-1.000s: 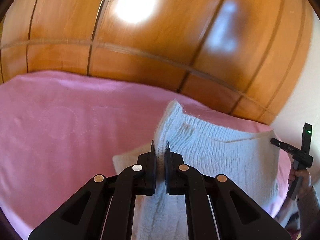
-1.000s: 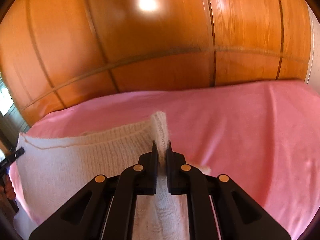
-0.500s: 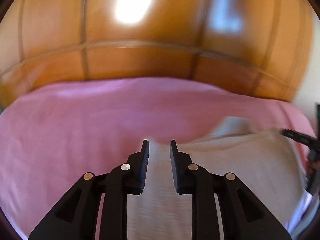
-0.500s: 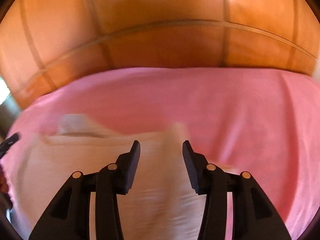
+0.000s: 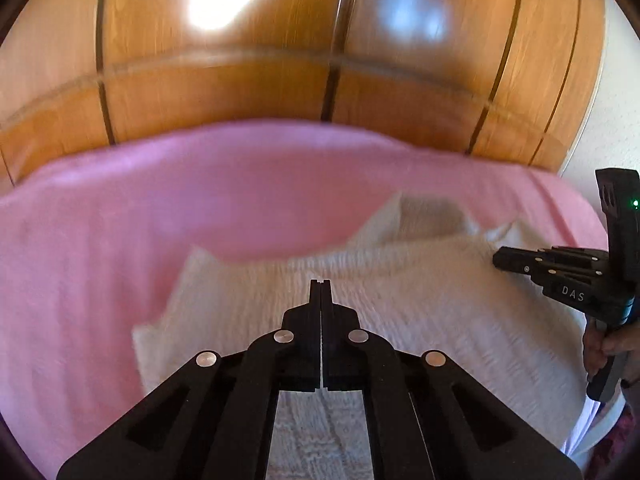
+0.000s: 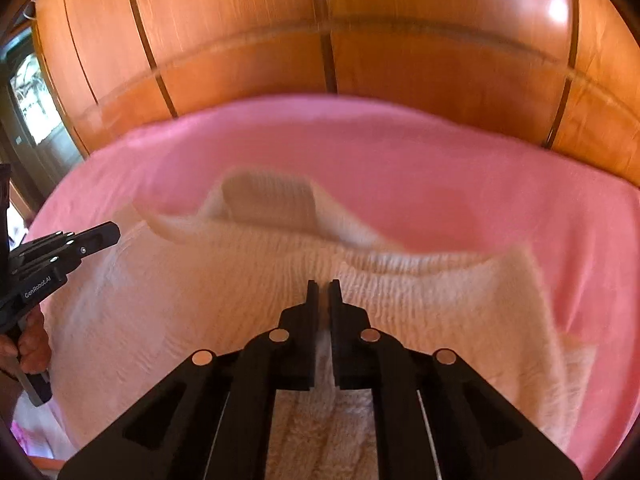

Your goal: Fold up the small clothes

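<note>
A white knitted garment (image 5: 420, 300) lies spread on the pink sheet (image 5: 120, 220), its folded far edge a little raised. My left gripper (image 5: 321, 282) hovers over the garment's left part; its jaws are closing and stand together with nothing between them. My right gripper (image 6: 323, 282) hangs over the garment (image 6: 180, 300) further right; its jaws are closing to a thin slit, and I see no cloth pinched in it. Each gripper shows in the other's view: the right one (image 5: 498, 259) at the right edge, the left one (image 6: 114, 233) at the left edge.
The pink sheet covers a bed that runs up to glossy wooden wardrobe doors (image 5: 280, 60). A person's hand (image 6: 32, 340) holds the left gripper's handle at the bed's near edge. A doorway (image 6: 28, 92) shows at the far left.
A second ago both grippers were shut on the garment's lifted edge. They opened and let it drop, moved down and back over it, and their jaws have come together again.
</note>
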`<state>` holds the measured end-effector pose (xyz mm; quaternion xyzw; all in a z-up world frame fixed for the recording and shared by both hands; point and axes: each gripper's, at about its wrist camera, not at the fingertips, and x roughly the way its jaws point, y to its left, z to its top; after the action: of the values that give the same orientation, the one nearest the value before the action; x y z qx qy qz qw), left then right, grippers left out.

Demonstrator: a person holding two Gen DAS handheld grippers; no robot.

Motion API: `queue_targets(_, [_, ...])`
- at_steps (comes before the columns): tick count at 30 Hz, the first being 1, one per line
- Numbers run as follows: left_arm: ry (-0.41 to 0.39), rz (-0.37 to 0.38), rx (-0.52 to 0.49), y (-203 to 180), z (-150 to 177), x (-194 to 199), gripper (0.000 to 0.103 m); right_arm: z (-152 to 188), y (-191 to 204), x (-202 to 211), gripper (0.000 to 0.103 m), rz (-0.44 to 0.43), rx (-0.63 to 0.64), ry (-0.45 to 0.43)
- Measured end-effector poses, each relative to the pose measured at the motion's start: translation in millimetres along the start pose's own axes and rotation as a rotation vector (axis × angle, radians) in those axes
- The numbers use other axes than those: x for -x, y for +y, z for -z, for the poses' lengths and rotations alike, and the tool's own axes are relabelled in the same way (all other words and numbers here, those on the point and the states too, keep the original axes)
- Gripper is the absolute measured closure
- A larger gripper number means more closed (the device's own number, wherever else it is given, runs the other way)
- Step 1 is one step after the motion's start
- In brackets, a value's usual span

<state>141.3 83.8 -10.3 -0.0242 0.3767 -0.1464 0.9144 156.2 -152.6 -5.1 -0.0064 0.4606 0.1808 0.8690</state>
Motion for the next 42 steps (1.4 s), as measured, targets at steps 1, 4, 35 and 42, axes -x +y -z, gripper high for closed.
queue_targets(1, [-0.012, 0.008, -0.005, -1.5, -3.4, 2.6, 0.103, -0.3, 0.8, 2.7, 0.099, -0.001, -0.003, -0.009])
queue_targets(4, [-0.019, -0.007, 0.002, 0.3, -6.4, -4.0, 0.103, -3.6, -1.3, 12.4, 0.099, 0.008, -0.020, -0.055])
queue_targets(35, [-0.022, -0.176, 0.393, 105.0, 87.4, 97.6, 0.060, 59.1, -60.6, 66.6, 0.021, 0.068, -0.196, -0.078])
queue_targets(42, [0.042, 0.015, 0.472, 84.5, 131.1, 118.1, 0.060, 91.0, -106.4, 55.9, 0.019, 0.048, -0.323, -0.115])
